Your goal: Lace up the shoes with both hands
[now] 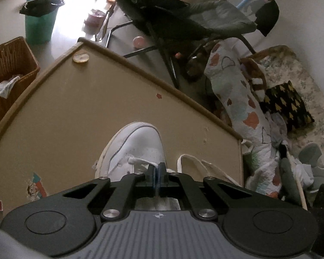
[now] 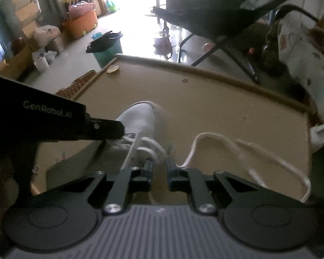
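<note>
The white shoe lies on the tan table, toe pointing away from both grippers. The left gripper is pinched tight on the lace over the eyelets. The right gripper, jaws narrowly apart, straddles lace strands at the shoe's right side; a grip cannot be told.

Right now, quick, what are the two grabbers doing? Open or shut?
Left gripper: shut, pinching the white shoelace over the white shoe.
Right gripper: open, jaws apart with lace between them, not yet gripped.

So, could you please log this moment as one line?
left tongs: shut on white flat shoelace | right tongs: open, lace between | white leather sneaker: on tan table
</note>
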The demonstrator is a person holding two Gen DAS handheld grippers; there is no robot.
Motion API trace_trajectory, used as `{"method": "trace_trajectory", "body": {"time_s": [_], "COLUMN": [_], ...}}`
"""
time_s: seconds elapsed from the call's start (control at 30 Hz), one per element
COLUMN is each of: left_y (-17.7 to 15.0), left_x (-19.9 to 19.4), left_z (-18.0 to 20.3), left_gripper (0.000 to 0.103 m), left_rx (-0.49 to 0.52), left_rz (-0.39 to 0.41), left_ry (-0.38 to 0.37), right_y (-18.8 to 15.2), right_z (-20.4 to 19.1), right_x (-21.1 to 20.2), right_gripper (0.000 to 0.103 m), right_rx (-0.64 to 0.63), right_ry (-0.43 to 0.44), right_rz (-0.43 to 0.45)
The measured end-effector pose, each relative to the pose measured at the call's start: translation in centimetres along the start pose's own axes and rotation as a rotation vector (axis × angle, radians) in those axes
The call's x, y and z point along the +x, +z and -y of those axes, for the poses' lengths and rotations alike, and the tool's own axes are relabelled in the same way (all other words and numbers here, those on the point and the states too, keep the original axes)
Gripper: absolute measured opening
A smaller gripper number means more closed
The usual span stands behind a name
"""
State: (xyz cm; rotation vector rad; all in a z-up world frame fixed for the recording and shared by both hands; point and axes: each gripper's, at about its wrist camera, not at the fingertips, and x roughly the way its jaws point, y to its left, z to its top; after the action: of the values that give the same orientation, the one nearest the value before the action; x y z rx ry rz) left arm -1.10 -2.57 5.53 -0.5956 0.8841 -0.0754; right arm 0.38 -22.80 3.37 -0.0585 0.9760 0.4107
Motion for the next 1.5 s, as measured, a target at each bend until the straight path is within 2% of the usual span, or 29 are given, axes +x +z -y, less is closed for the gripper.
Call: {"method": "trace_trajectory", "body": {"time_s": [0.2, 0.37, 0.5, 0.7, 0.77, 1.0, 1.1, 1.27, 1.43, 1.5], "left_y": [-0.5, -0.7, -0.8, -0.6, -0.6, -0.7, -0.8, -0.8, -1.0, -1.0], "left_x": [-0.4, -1.9, -3.5, -5.3, -5.5, -3.3, -1.8, 0.0, 0.9, 1.0], "left_z": [-0.8, -1.4, -0.8, 1.1, 1.2, 0.2, -0.3, -1.3, -1.4, -1.5], "left_gripper": [0.006, 0.009, 0.009, 0.012, 0.013, 0.017, 0.026, 0.028, 0.032, 0.039], "left_rx": [-0.032, -0.016, 0.078, 0.314, 0.352, 0.331, 0.335, 0.306, 0.346, 0.358], "left_rz": [-0.038, -0.069, -0.066, -0.059, -0.050, -0.167, -0.179, -0.194, -0.186, -0.183], "left_ry": [0.013, 0.014, -0.012, 0.080, 0.127, 0.138, 0.159, 0.139, 0.130, 0.141], "right_y": [0.8, 0.6, 0.6, 0.3, 0.1, -0.3, -0.4, -0.2, 0.1, 0.2], "right_z": [-0.3, 0.3, 0.4, 0.4, 0.4, 0.2, 0.0, -0.6, -0.5, -0.6], "right_x": [1.1, 2.0, 2.5, 2.6, 2.6, 2.1, 2.2, 2.5, 2.8, 2.8], "right_gripper": [0.013, 0.013, 0.013, 0.014, 0.016, 0.017, 0.017, 0.013, 0.013, 0.011], "right_rx": [0.013, 0.106, 0.145, 0.198, 0.207, 0.238, 0.237, 0.177, 0.185, 0.175], "right_ry": [-0.048, 0.018, 0.019, 0.013, 0.003, -0.024, -0.020, -0.018, -0.024, -0.029], "right_rz": [0.014, 0.001, 0.003, 0.007, -0.001, -0.014, -0.002, 0.021, 0.028, 0.033]}}
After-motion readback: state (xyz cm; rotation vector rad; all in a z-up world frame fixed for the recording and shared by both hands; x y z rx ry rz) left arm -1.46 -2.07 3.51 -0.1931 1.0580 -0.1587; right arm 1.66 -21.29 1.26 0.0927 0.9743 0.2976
